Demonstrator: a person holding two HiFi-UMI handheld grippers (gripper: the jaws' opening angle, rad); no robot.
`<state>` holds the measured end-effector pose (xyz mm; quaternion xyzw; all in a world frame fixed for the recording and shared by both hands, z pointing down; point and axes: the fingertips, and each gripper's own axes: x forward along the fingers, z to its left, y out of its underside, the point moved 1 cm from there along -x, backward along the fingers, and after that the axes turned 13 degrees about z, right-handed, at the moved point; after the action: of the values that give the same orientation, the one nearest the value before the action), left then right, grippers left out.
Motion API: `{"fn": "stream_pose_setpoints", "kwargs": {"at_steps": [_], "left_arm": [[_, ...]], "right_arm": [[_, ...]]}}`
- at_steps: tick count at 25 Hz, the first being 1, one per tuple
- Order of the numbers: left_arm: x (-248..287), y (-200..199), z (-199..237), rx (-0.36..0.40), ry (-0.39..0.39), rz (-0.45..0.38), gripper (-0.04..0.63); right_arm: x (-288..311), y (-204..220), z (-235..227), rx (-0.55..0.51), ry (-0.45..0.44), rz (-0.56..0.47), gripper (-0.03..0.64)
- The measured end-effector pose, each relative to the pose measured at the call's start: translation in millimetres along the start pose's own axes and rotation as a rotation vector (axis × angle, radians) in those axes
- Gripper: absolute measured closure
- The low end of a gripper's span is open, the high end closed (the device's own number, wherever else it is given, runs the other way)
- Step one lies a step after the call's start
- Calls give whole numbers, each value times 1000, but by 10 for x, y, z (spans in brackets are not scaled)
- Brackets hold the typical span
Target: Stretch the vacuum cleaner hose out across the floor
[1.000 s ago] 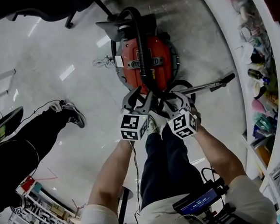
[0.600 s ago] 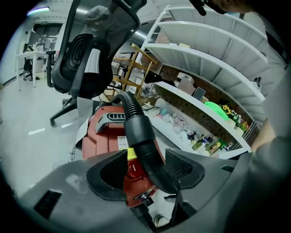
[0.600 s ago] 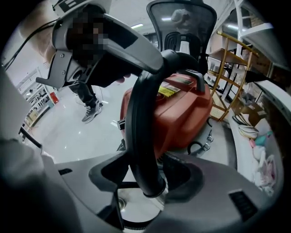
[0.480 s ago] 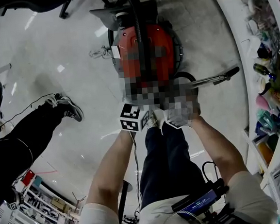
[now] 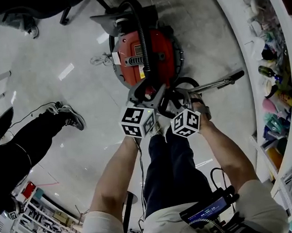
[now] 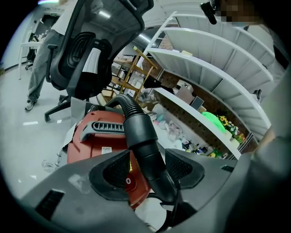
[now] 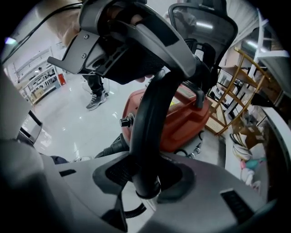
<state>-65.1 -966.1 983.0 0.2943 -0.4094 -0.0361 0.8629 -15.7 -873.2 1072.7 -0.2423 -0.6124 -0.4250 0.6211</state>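
A red canister vacuum (image 5: pixel 159 49) stands on the floor ahead, and its black ribbed hose (image 5: pixel 142 32) arches over it toward me. My left gripper (image 5: pixel 146 95) straddles the smooth hose cuff (image 6: pixel 141 132). Its jaws have just been opening; the cuff lies between the pads (image 6: pixel 111 170) with a gap on the left side. My right gripper (image 5: pixel 177 99) sits close beside it. Its jaws have just been closing, and they pinch the hose's bent black end tube (image 7: pixel 150 113) from both sides.
A metal wand (image 5: pixel 217 85) lies on the floor to the right of the vacuum. Another person's leg and shoe (image 5: pixel 72 117) are at the left. An office chair (image 6: pixel 86 50) stands behind the vacuum. White shelves (image 5: pixel 279 76) full of goods run along the right.
Both grippers have shifted a little toward the vacuum. The right one has rolled and dropped lower onto the bent tube. The left one's jaws stand wider round the cuff.
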Motion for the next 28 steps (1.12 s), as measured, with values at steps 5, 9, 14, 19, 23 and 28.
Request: {"fn": "stream_pose_setpoints", "kwargs": {"at_steps": [5, 9, 14, 19, 23, 28], "left_arm": [[-50, -260, -308, -7, 94, -51, 360], [-93, -485, -505, 0, 149, -80, 360], [-154, -692, -676, -6, 201, -107, 360], [-259, -870, -898, -9, 234, -124, 360], [-404, -1106, -1060, 4, 237, -158, 361], [-716, -1401, -1297, 16, 235, -203, 362]], "right_arm": [[-339, 37, -155, 2, 18, -15, 465], [-563, 27, -295, 19, 24, -32, 465], [-774, 5, -422, 39, 34, -45, 465], [-1034, 5, -500, 55, 27, -64, 465], [-1272, -82, -619, 67, 30, -95, 465], [-1671, -250, -702, 85, 26, -132, 464]]}}
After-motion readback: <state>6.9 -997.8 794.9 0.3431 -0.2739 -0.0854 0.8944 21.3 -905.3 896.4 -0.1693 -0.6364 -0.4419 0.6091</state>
